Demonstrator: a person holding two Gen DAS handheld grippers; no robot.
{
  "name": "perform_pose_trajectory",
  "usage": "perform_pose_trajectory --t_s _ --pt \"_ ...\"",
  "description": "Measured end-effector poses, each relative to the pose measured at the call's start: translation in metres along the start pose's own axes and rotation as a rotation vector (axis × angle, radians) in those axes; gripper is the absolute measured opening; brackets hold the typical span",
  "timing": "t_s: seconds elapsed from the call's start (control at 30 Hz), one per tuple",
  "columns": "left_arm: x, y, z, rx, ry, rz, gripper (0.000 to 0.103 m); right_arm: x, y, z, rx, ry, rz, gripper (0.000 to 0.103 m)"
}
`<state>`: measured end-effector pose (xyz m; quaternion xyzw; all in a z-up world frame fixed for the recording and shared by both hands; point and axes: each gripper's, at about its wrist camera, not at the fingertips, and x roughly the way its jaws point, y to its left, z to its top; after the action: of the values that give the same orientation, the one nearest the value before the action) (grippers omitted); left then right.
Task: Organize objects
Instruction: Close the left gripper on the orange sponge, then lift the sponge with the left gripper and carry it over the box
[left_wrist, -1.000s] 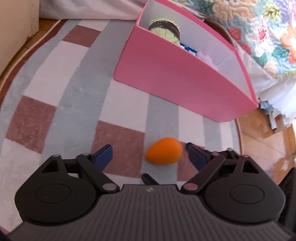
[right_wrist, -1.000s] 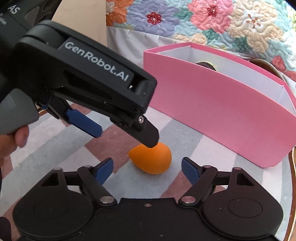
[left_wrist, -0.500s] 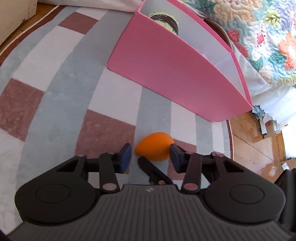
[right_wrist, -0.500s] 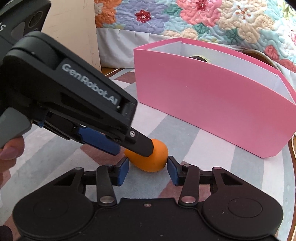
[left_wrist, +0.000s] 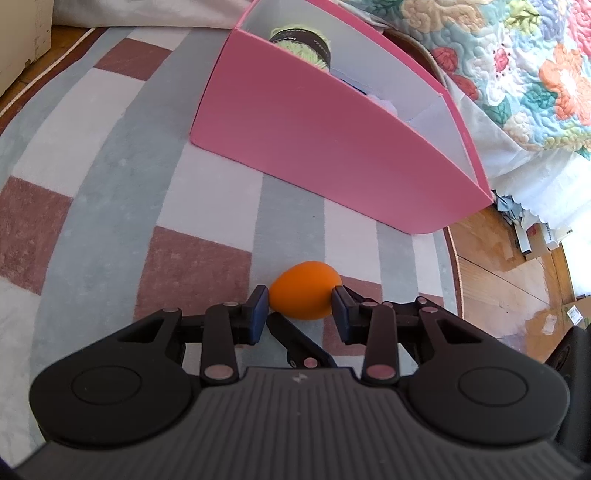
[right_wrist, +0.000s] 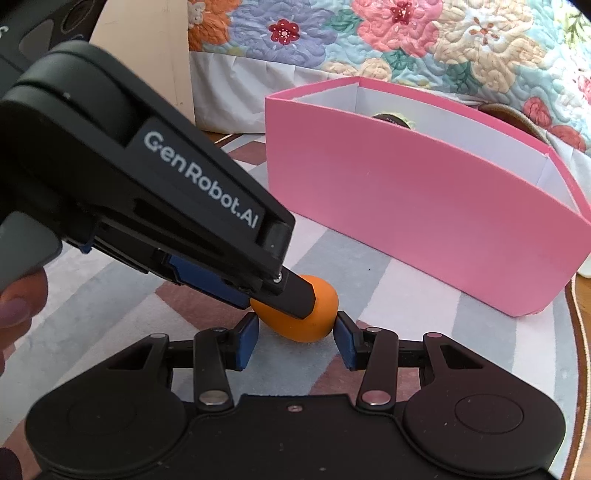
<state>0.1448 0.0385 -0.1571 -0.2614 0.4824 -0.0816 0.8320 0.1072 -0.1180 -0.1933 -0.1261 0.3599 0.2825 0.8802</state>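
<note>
Orange egg-shaped sponge (left_wrist: 303, 290) sits on the checked rug (left_wrist: 110, 177), pinched between our left gripper (left_wrist: 300, 308) pads; ahead and right the pink box (left_wrist: 332, 147) blocks the way, bare rug lies open to the left

From the right wrist, our right gripper (right_wrist: 297, 335) also clamps the sponge (right_wrist: 317, 314), the left gripper (right_wrist: 236, 258) crossing above it; box (right_wrist: 424, 214) beyond, bedspread (right_wrist: 406, 44) behind

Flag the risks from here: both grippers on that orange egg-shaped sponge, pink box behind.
1. Both the left gripper and the right gripper have their jaws closed on the same orange sponge; lifting out of step could tear it loose or squeeze it out.
2. The sponge is rounded and looks soft, so it may slip.
3. The pink box has a tall front wall; a low carry could knock it.
</note>
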Motion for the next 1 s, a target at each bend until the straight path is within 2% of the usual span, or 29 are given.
perform_pose_trajectory --t_s 1.0 --pt "-0.041 -0.04 -0.019 0.171 -0.021 -0.071 0.037 -0.054 -0.012 0.008 -0.031 -0.065 0.034 0.059"
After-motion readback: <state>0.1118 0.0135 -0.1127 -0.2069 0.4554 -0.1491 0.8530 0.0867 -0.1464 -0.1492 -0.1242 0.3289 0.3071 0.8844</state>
